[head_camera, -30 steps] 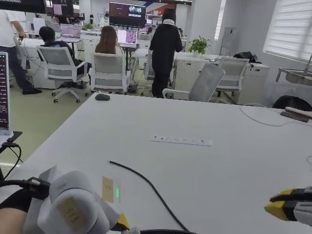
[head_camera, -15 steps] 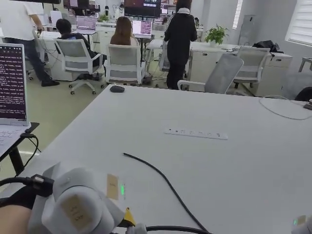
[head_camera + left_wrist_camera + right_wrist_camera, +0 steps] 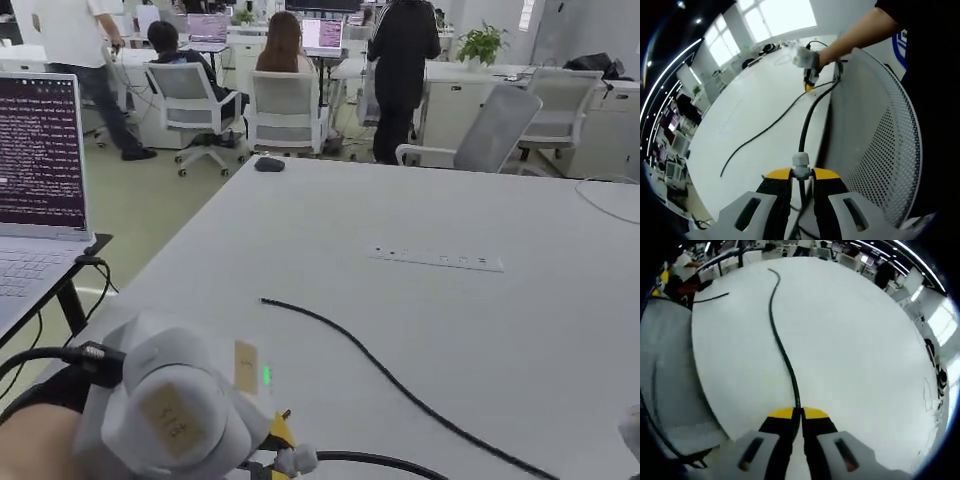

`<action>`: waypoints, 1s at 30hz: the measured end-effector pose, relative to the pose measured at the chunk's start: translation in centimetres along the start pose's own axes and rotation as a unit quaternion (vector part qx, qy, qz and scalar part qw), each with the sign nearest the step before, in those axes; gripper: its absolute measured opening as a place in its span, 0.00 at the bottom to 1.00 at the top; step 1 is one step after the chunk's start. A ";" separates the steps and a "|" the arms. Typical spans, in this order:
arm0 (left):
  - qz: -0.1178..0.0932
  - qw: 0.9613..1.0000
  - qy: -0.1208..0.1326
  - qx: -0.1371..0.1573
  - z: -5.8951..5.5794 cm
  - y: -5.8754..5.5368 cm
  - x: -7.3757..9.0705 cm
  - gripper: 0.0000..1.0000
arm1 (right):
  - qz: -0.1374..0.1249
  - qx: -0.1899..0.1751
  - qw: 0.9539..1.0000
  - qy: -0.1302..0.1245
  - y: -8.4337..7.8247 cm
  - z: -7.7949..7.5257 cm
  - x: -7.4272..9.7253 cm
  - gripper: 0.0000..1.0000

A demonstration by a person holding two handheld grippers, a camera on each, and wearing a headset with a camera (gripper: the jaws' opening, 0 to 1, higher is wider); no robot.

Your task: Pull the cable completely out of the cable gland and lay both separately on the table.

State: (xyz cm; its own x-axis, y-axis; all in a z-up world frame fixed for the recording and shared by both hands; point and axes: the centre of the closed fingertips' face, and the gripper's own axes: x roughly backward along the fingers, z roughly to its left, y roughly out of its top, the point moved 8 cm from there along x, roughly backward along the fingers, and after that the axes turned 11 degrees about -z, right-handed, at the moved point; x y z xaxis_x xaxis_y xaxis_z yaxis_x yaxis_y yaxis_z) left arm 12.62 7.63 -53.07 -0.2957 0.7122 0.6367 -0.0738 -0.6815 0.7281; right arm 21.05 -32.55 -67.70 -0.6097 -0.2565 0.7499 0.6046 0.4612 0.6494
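Cable (image 3: pixel 400 385), thin and black, lies on the white table (image 3: pixel 330 220) in the head view; its long axis slants from a free end at centre left, which points toward the far left, down to the lower right edge; an open laptop (image 3: pixel 40 160) stands at the left. In the left gripper view the left gripper (image 3: pixel 801 176) has its yellow-tipped jaws clamped on the white cable gland (image 3: pixel 801 162) just above the table's near edge; the gland's axis points forward along the jaws; the cable passes through it and runs ahead to the right gripper (image 3: pixel 808 86), beside a mesh chair back (image 3: pixel 880 130). In the right gripper view those jaws are pinched tight on the cable, which stretches straight ahead, then curves to its free end.
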 end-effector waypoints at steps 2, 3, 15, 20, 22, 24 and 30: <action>0.005 1.000 -0.003 0.001 -0.2 -0.1 -0.1 0.16 | -0.039 -0.042 0.996 -0.073 1.0 -1.7 0.7 0.03; 0.008 1.000 -0.004 0.000 -0.2 -0.1 -0.2 0.16 | -0.051 -0.050 0.993 -0.095 1.3 -2.3 0.9 0.03; 0.026 0.999 -0.020 -0.012 -0.7 -0.2 -1.2 0.16 | -0.016 -0.063 0.996 -0.054 0.6 -2.2 0.5 0.20; 0.022 0.999 -0.021 -0.016 -0.4 0.0 -1.3 0.16 | 0.035 -0.121 0.992 -0.024 -2.6 0.2 1.0 0.20; 0.021 0.999 -0.021 -0.016 -0.3 0.0 -1.3 0.16 | 0.021 -0.136 0.989 -0.049 -2.6 0.2 1.7 0.22; 0.021 0.999 -0.020 -0.015 -0.3 -0.1 -1.3 0.16 | 0.056 -0.144 0.988 -0.031 -3.4 1.0 2.2 0.17; 0.021 0.999 -0.022 -0.012 -0.3 -0.1 -1.4 0.16 | 0.033 -0.163 0.985 -0.046 -3.3 0.9 2.1 0.09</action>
State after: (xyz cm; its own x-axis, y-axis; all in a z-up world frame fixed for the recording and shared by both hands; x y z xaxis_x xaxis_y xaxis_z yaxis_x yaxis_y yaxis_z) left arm 12.80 6.69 -54.10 -0.2576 0.6888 0.6777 -0.0860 -0.7149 0.6939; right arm 17.28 -33.91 -68.38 -0.5981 -0.1509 0.7871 0.7679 0.1730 0.6167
